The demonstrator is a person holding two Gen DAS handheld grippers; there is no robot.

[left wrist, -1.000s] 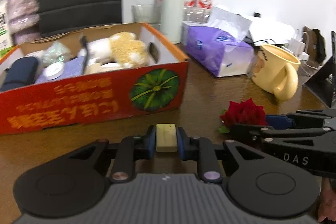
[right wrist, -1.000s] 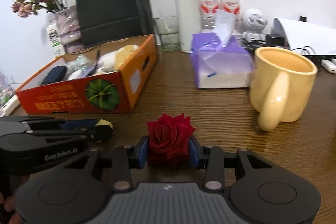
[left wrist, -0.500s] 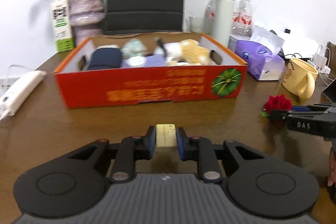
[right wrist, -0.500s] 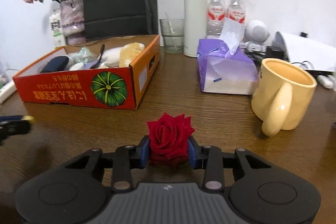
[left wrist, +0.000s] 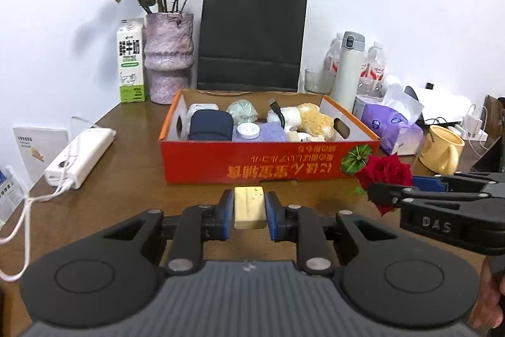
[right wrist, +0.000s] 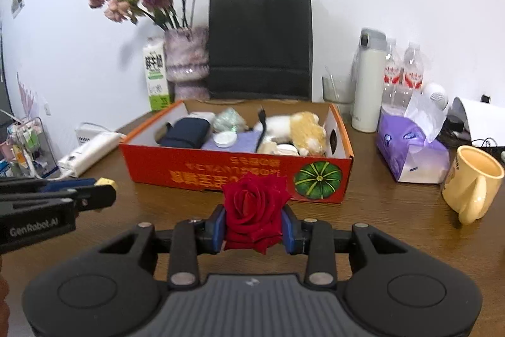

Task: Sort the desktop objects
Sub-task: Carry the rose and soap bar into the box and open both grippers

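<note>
I see a brown wood-grain surface [left wrist: 132, 179] under everything. At twelve o'clock from both cameras sits the orange cardboard box [left wrist: 268, 160], a shallow open rectangle with a glossy printed front and a green pumpkin picture. Inside it lie a dark blue soft case [left wrist: 210, 125], a fuzzy cream-and-tan plush toy [left wrist: 311, 120], a lavender cloth and a small round white lid. Behind the box stands a matte black paper bag [left wrist: 252, 37], flat and rectangular, and at eleven o'clock a mottled purple vase [left wrist: 167, 52] with dried pink roses.

At two o'clock in my right view stand a crinkled purple tissue pack [right wrist: 410, 150] and a smooth pale-yellow mug [right wrist: 473, 182].

My right hand-held gripper [right wrist: 253, 226] is clamped on a velvety red rose [right wrist: 254, 207], the bloom pinched between the blue pads, in front of the box's near wall. In the left view this rose appears at three o'clock.

My left hand-held gripper [left wrist: 249, 209] grips a small cream rectangular block [left wrist: 248, 206], smooth and eraser-like, squarely between its fingertips, short of the box's front face.
</note>
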